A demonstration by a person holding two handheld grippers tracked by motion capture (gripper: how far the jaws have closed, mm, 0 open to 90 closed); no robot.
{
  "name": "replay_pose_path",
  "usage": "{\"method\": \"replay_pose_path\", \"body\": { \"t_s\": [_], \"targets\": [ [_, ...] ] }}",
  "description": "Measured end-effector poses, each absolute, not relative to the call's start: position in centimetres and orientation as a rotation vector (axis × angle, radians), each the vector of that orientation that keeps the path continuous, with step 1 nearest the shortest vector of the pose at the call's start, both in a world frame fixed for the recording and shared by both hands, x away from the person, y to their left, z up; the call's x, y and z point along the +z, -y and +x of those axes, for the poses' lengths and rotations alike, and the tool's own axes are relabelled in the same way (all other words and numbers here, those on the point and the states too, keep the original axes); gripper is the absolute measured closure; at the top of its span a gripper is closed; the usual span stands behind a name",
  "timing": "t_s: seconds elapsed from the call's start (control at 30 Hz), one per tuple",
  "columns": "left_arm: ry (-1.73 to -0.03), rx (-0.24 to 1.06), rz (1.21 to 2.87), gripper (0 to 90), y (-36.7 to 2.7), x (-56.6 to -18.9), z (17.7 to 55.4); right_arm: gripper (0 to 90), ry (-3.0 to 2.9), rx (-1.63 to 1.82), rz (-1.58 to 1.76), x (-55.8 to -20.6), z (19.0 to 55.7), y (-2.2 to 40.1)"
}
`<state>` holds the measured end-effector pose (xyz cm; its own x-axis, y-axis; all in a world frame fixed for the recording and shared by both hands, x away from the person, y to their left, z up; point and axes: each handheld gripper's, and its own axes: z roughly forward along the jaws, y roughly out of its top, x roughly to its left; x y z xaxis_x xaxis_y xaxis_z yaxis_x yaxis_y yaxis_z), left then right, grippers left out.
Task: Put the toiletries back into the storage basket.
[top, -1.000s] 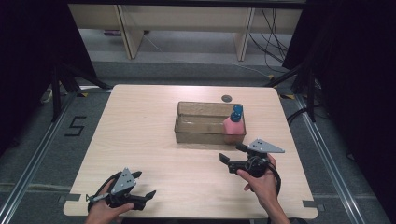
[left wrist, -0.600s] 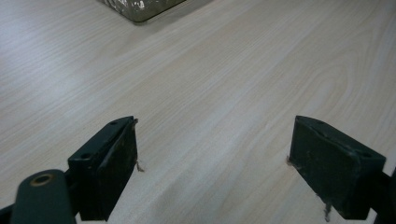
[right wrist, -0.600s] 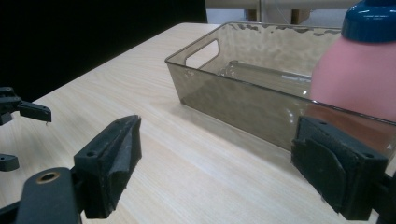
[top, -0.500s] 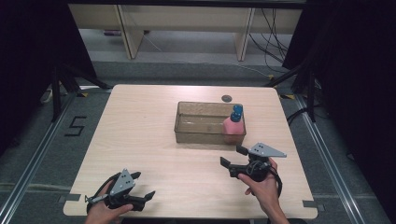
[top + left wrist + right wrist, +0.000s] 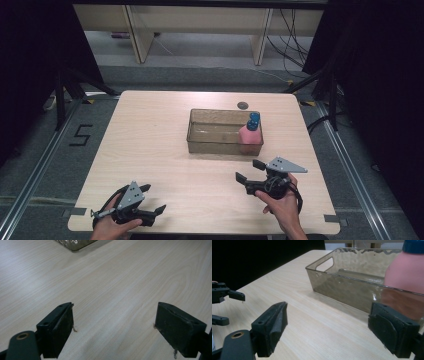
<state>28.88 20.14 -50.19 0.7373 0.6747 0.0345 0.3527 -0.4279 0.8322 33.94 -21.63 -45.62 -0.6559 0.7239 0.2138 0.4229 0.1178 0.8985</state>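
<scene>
A translucent brown bin (image 5: 215,134) sits in the middle of the wooden table. A pink bottle with a blue cap (image 5: 250,133) stands upright at the bin's right end. My right gripper (image 5: 249,170) hovers open just in front of the bin, nothing between its fingers. In the right gripper view the bin (image 5: 342,282) and the bottle (image 5: 404,270) lie close ahead of the right gripper (image 5: 329,307). My left gripper (image 5: 153,198) is open near the table's front left edge. In the left gripper view the left gripper (image 5: 115,308) is over bare wood, the bin's corner (image 5: 75,243) far ahead.
A small dark round spot (image 5: 243,105) marks the table behind the bin. The table's front edge (image 5: 200,231) runs just under both hands. The left gripper (image 5: 227,307) shows far off in the right gripper view. Shelving stands beyond the table.
My right gripper has drawn back a little from the bin toward the near edge. The left gripper has hardly moved. Both stay open.
</scene>
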Motion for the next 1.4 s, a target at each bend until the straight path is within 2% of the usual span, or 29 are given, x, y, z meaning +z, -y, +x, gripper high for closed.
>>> {"method": "replay_pose_path", "body": {
  "t_s": [0.57, 0.87, 1.4],
  "targets": [
    [-0.761, 0.468, 2.038, 14.9, -20.2, -50.0, 28.8, 15.9, -2.152, 1.546, 1.084, -46.5, 32.7, 22.1],
    [-0.762, 0.444, 1.922, 14.8, -20.3, -49.6, 28.6, 15.7, -2.124, 1.546, 1.069, -46.9, 31.8, 23.0],
    [-0.704, 0.458, 1.987, 14.9, -20.0, -49.8, 28.6, 15.6, -2.104, 1.571, 1.164, -47.3, 30.0, 24.0]
  ]
}}
